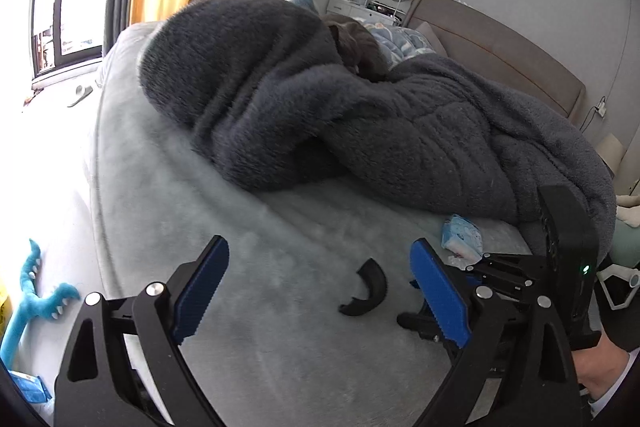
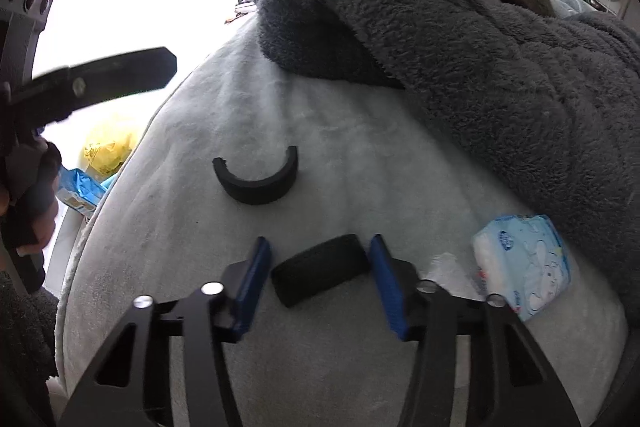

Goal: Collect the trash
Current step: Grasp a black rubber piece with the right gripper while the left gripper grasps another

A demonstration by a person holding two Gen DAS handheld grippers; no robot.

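Right now your right gripper (image 2: 320, 273) has its blue pads closed against the ends of a black curved piece (image 2: 320, 275) lying on the grey bed (image 2: 320, 367) near its front edge. Your left gripper (image 1: 320, 287) hangs open and empty. Another black curved piece (image 2: 256, 183) lies further in, a tissue pack (image 2: 524, 263) beside the dark blanket (image 2: 500, 67).

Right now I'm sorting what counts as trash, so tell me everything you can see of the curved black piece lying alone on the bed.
The curved black piece is a half ring, seemingly matte plastic, with one end notched or broken. It lies on the pale grey bed cover, open side towards the dark blanket. Nothing touches it.
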